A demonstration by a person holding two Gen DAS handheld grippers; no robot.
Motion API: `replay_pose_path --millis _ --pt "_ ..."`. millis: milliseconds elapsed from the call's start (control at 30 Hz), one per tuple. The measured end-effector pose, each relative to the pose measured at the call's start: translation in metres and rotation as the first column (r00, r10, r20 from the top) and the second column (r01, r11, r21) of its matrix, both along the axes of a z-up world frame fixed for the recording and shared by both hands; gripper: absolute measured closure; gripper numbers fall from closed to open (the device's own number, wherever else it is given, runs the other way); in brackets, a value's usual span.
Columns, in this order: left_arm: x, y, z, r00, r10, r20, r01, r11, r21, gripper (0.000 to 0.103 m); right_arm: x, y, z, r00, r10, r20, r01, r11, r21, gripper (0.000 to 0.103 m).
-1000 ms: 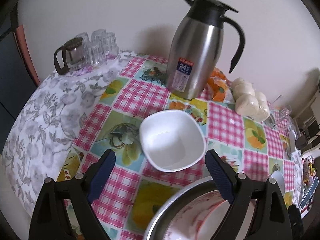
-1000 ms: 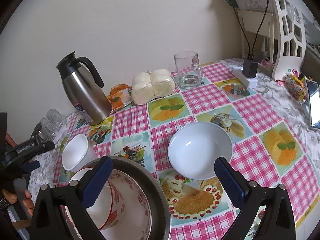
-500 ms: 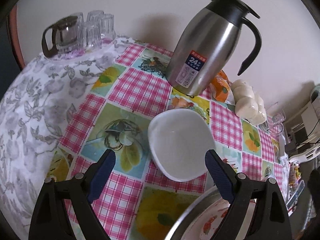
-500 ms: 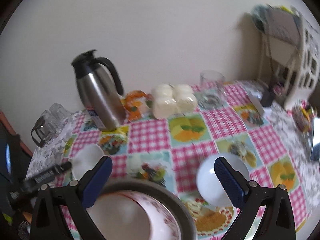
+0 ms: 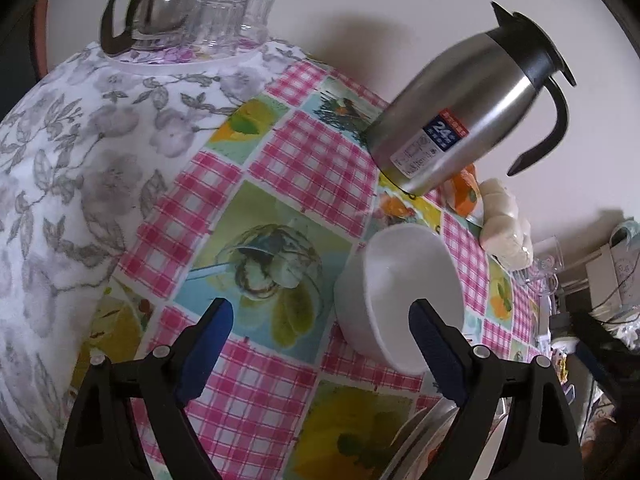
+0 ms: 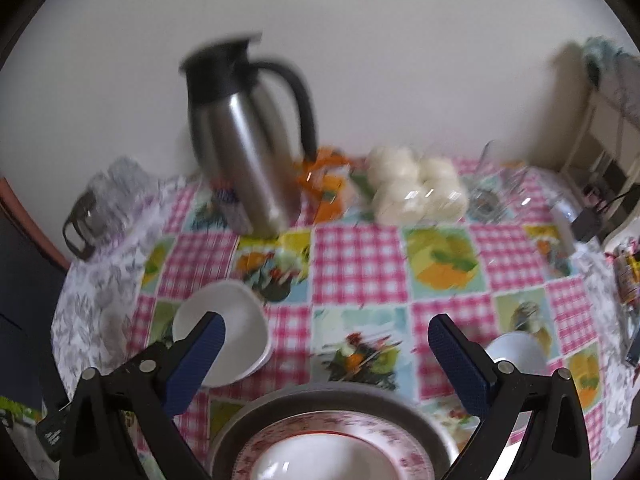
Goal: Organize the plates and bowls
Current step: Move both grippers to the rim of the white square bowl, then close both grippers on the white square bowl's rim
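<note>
A white squarish bowl point(image 5: 396, 292) sits on the checked tablecloth, just ahead of my open left gripper point(image 5: 320, 334), near its right finger; it also shows in the right wrist view point(image 6: 232, 328). A metal basin point(image 6: 332, 412) holds a red-patterned plate point(image 6: 332, 436) with a white bowl point(image 6: 320, 460) inside, right below my open, empty right gripper point(image 6: 328, 348). The basin's edge shows in the left wrist view point(image 5: 420, 436). A round white bowl point(image 6: 516, 350) lies behind the right gripper's right finger.
A steel thermos jug point(image 5: 464, 128) stands at the back, also in the right wrist view point(image 6: 244, 152). A glass teapot with glasses point(image 5: 188, 12) sits far left. Wrapped buns point(image 6: 416, 192), an orange packet point(image 6: 324, 184) and a glass mug point(image 6: 488, 184) line the wall.
My left gripper has swung left and tilted, so the white squarish bowl now sits by its right finger. My right gripper has turned left; the round bowl slid to its right edge.
</note>
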State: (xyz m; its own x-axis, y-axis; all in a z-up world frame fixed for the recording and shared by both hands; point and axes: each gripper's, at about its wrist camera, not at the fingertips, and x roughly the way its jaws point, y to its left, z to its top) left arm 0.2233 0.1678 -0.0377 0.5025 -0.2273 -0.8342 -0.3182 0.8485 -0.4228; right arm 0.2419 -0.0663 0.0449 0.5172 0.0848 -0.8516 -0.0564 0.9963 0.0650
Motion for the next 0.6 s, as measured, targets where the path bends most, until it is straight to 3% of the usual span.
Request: replay_pose_path --millis 33,200,267,400,500,600 --pt "0.001 0.000 0.000 1.000 -0.006 0.001 0.006 1.000 -0.004 0.021 0.003 0.005 -0.008 1.000 0.008 -0.022 -0.008 1.000 -0.008 0.004" --pt "0.009 -0.013 -0.007 0.999 -0.043 -0.006 0.043 0.999 -0.021 0.024 0.018 0.026 -0.043 0.992 0.046 -0.116 -0.051 0.998 -0.043 0.023" --pt "0.013 -0.016 -0.010 0.999 -0.053 -0.009 0.053 0.998 -0.035 0.032 0.022 0.033 -0.052 0.989 0.059 -0.139 -0.067 0.996 -0.052 0.029" --pt "0.018 -0.020 -0.017 0.998 -0.057 -0.034 0.056 0.998 -0.018 0.033 0.030 0.044 -0.068 0.975 0.091 -0.202 -0.104 0.993 -0.057 0.046" --pt "0.021 -0.022 -0.021 0.997 -0.063 -0.040 0.062 0.998 -0.026 0.034 0.034 0.050 -0.075 0.969 0.095 -0.229 -0.114 0.991 -0.071 0.053" --pt "0.023 -0.023 -0.025 0.997 -0.065 -0.050 0.064 0.998 -0.029 0.046 0.039 0.054 -0.080 0.965 0.093 -0.245 -0.117 0.990 -0.083 0.064"
